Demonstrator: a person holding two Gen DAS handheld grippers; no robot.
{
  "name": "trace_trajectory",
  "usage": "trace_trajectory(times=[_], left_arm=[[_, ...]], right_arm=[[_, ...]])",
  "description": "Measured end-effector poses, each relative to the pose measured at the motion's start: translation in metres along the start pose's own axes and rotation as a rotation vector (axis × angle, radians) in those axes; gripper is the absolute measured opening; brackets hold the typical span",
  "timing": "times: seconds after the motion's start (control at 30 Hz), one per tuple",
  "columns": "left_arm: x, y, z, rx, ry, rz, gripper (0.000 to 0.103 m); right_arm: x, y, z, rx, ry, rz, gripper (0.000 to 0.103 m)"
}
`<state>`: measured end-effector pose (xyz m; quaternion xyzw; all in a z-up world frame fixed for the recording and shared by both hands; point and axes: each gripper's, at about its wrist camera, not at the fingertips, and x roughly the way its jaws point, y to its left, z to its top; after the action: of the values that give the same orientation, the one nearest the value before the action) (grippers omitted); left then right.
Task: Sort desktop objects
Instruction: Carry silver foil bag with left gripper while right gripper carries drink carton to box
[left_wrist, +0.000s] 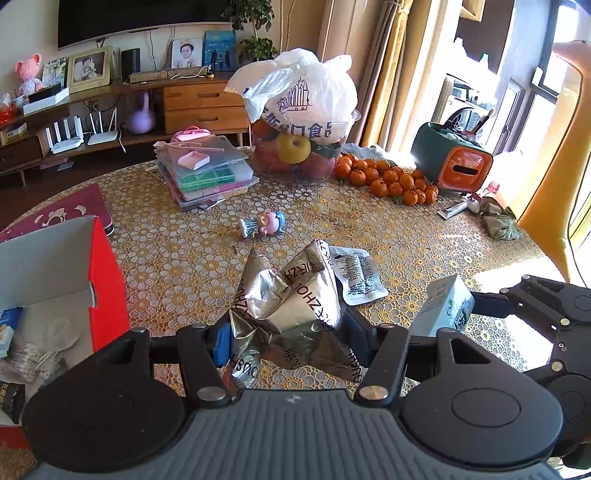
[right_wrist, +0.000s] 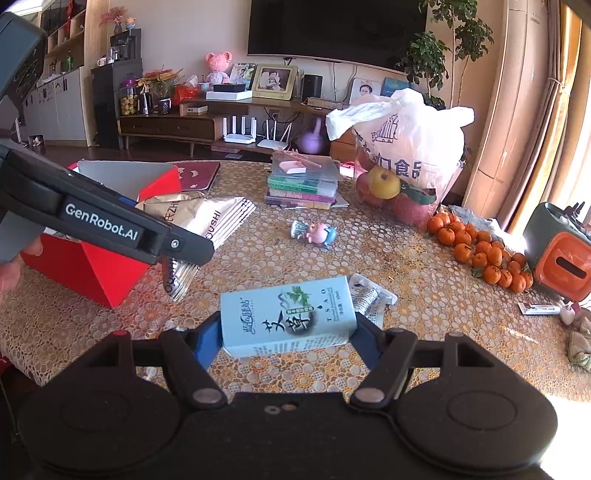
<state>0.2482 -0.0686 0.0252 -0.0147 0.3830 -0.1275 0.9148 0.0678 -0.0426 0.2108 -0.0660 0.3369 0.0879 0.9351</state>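
We grip a crumpled silver foil bag (left_wrist: 284, 314) in our left gripper (left_wrist: 286, 334), raised beside the open red box (left_wrist: 107, 273). Our right gripper (right_wrist: 286, 328) clamps a pale blue carton (right_wrist: 286, 317) over the patterned table (right_wrist: 424, 295). The carton hides most of a small white sachet (right_wrist: 369, 297); the box's contents are cut off and unclear.

Left hand-held gripper (left_wrist: 286, 332) clamped on load; right hand-held gripper (right_wrist: 288, 325) likewise.
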Motion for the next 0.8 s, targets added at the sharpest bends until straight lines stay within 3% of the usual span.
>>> trace_trajectory(times=[0.4,0.8], left_arm=[[-0.067,0.039,-0.019,-0.017,-0.044,-0.004,0.059],[-0.116,0.096,-0.034,-0.041,-0.078,0.055,0.059]], right_arm=[[-0.023,0.058,0.021,-0.087,-0.023,0.047,0.071],[-0.022,0.118,0.050,-0.164,-0.051,0.104,0.071]])
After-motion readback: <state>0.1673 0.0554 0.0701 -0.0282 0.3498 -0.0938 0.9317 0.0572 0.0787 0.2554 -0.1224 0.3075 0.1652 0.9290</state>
